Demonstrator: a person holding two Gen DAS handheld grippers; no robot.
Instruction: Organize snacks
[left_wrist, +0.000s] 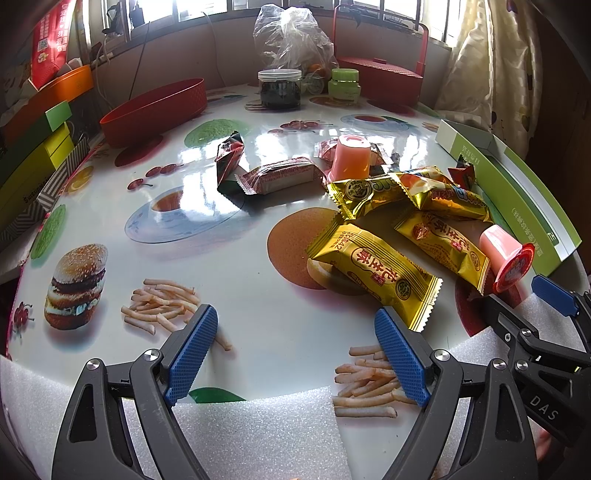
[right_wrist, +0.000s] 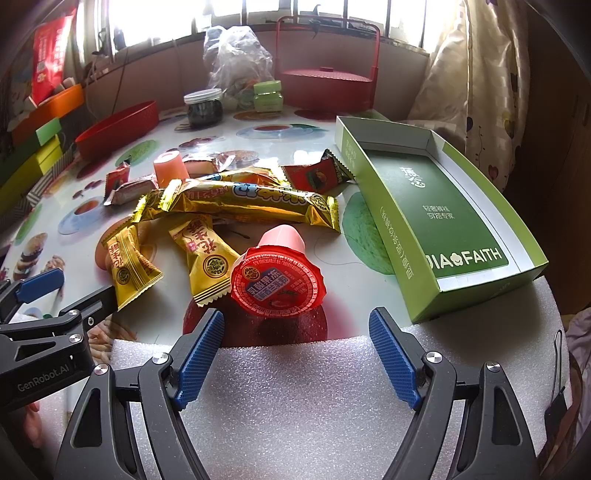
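Observation:
Snacks lie in a pile on the printed table. Gold-wrapped bars (left_wrist: 376, 266) (right_wrist: 255, 201) lie in the middle. A pink jelly cup (right_wrist: 279, 275) lies on its side just ahead of my right gripper (right_wrist: 295, 354), which is open and empty; this cup also shows in the left wrist view (left_wrist: 508, 254). A second pink jelly cup (left_wrist: 349, 155) (right_wrist: 168, 168) stands upside down farther back, beside red-wrapped biscuits (left_wrist: 277, 177). My left gripper (left_wrist: 295, 350) is open and empty, near the table's front edge, left of the pile. An open green box (right_wrist: 443, 221) lies at the right.
A red oval tray (left_wrist: 155, 107) sits at the back left. A dark jar (left_wrist: 279, 88), a green jar (left_wrist: 345, 85), a plastic bag (left_wrist: 291, 37) and a red handled basket (left_wrist: 380, 79) stand at the back. Coloured boxes (left_wrist: 33, 147) line the left edge. White foam (right_wrist: 295, 398) covers the front edge.

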